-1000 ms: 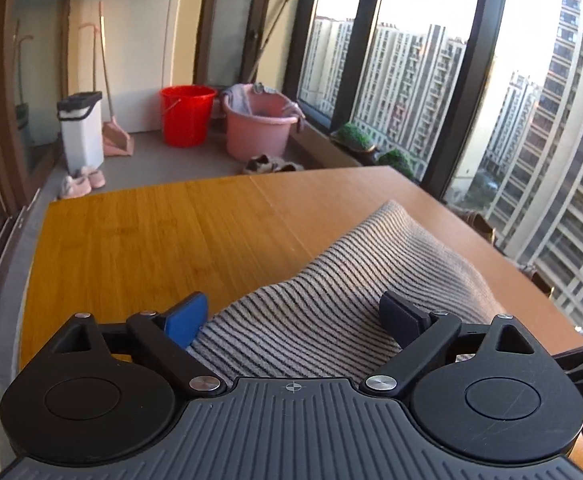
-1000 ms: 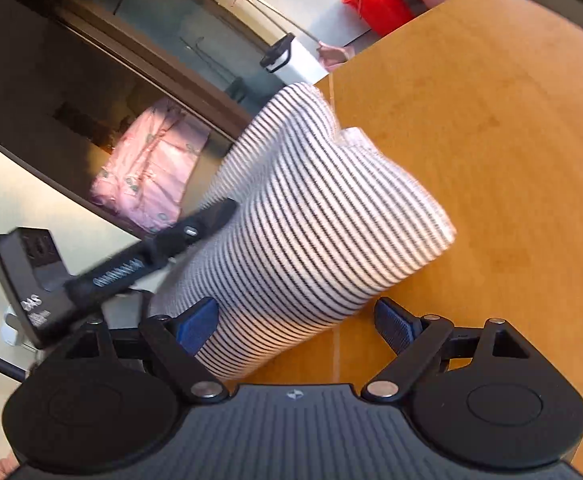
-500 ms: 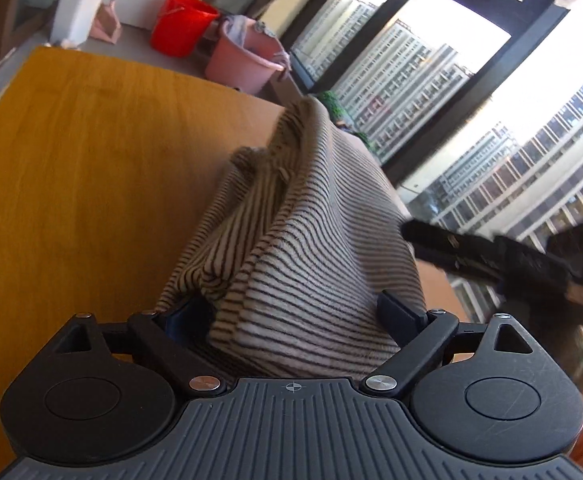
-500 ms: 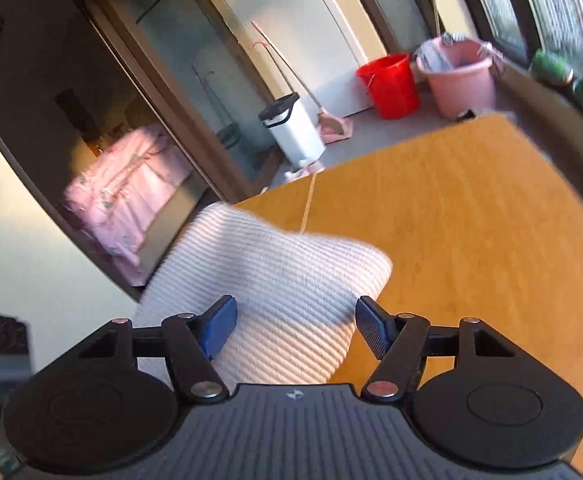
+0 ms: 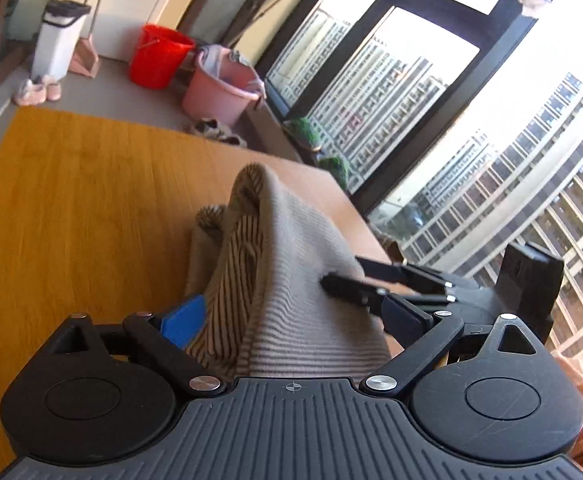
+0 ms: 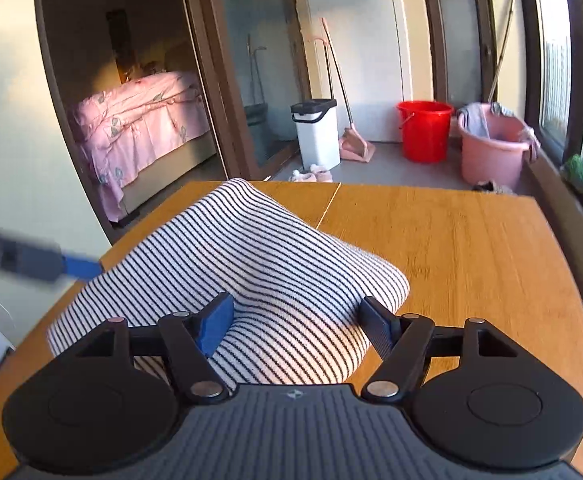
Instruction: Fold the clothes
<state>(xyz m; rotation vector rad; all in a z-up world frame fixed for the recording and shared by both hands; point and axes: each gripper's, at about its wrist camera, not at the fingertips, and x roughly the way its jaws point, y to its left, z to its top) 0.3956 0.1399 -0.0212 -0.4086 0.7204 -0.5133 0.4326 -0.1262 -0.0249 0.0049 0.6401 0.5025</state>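
A striped knit garment [image 5: 291,280] lies bunched and folded on the wooden table [image 5: 71,200]. My left gripper [image 5: 291,316] stands open with the cloth filling the gap between its jaws. The garment also shows in the right wrist view [image 6: 259,272] as a rounded fold. My right gripper [image 6: 295,324] is open around its near end. The right gripper's fingers [image 5: 355,286] touch the cloth's right side in the left wrist view. The left gripper's blue finger [image 6: 79,268] shows blurred at the left edge of the cloth.
The table's far edge [image 6: 411,192] faces a balcony floor with a red bucket [image 6: 425,130], a pink tub [image 6: 493,152], a white bin [image 6: 317,134] and a dustpan. Large windows [image 5: 451,120] run along the right. A bedroom doorway is at the left.
Both grippers have swung round the garment; the right wrist view levelled out and moved forward over the fold. The cloth is more bunched up than a second ago. Both jaws stay open.
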